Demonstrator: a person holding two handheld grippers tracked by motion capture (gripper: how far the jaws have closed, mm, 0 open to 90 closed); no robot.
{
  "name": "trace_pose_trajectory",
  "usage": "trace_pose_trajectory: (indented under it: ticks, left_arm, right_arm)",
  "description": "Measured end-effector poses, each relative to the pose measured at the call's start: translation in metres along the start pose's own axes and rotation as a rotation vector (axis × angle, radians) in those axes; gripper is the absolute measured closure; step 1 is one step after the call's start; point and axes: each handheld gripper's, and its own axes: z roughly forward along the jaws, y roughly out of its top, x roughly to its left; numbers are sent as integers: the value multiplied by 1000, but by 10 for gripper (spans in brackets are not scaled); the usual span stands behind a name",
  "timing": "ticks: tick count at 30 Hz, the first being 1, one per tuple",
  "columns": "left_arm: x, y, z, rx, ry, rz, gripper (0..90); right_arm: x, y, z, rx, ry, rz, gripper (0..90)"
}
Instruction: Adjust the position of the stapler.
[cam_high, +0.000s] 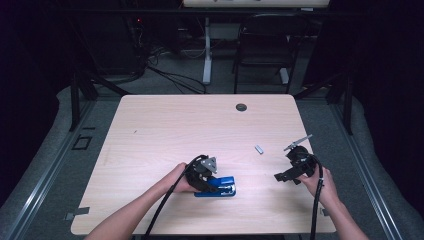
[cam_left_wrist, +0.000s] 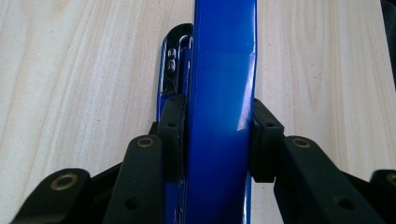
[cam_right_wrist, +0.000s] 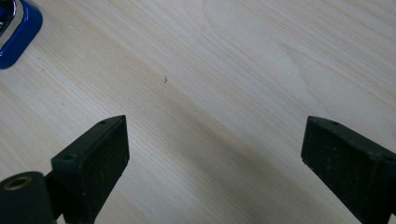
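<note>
The high view looks forward and down over my worktop (cam_high: 165, 125) from behind me. My left tongs' (cam_left_wrist: 218, 135) camera sits close along the blue stapler (cam_left_wrist: 219, 93). My right tongs' (cam_right_wrist: 215, 154) camera faces bare wood, sharing the stapler's corner.

Just a light wooden table (cam_high: 165, 125) with a small round dark grommet hole (cam_high: 241, 107) near its far edge. A tiny grey metal piece (cam_high: 259, 149) lies to the right (too small to identify). A black chair (cam_high: 265, 40) stands behind.

free: bare table (cam_high: 165, 125) ahead | obstacles: blue stapler (cam_high: 222, 186), small metal piece (cam_high: 259, 149) between tools
</note>
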Motion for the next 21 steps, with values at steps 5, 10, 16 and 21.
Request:
trace_pose_trajectory:
  ticks: [5,10,16,21]
  left_arm:
    - [0,0,0,2,4,2,648]
    - [2,1,-1,-5,13,-28,495]
    - [3,3,-7,-32,49,-59,305]
    - [2,8,-10,-49,60,-76,194]
  right_arm:
    - [4,1,1,-14,-6,-1,89]
    - [8,2,-3,-53,-14,-3,109]
    - [15,4,-3,-52,-10,-24,132]
    - [23,7,-1,-60,-4,-33,136]
